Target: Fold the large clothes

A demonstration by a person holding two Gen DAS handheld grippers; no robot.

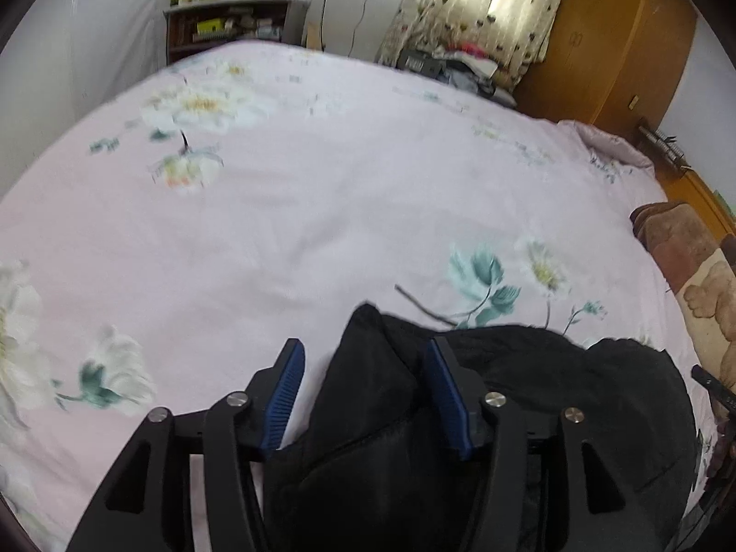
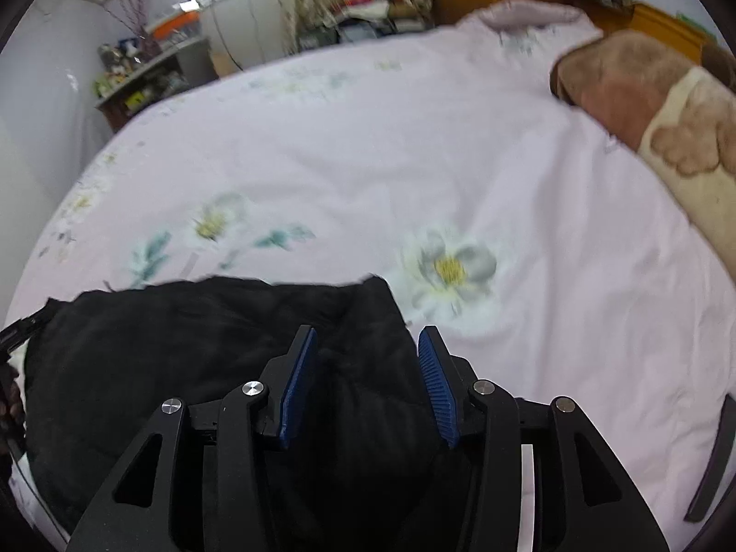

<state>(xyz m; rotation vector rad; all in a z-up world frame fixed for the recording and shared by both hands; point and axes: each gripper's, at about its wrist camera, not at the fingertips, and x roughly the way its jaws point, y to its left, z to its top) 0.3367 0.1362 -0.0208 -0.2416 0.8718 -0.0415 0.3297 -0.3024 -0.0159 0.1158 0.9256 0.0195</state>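
Left wrist view: my left gripper [image 1: 363,359] stands part-open over a corner of the black coat [image 1: 529,405], pads apparently clear of the cloth, on the floral bed [image 1: 322,211]. Right wrist view: my right gripper [image 2: 368,345] likewise gapes above the coat's other corner.

No legible text, label, brand, number or sign appears in either wrist view. The packages on the shelf [image 1: 225,23] at the far wall carry coloured patches, too small and blurred to read. The bedsheet [image 1: 322,193] bears only a printed flower pattern, and the curtain [image 1: 483,4] only small dark motifs, not lettering.
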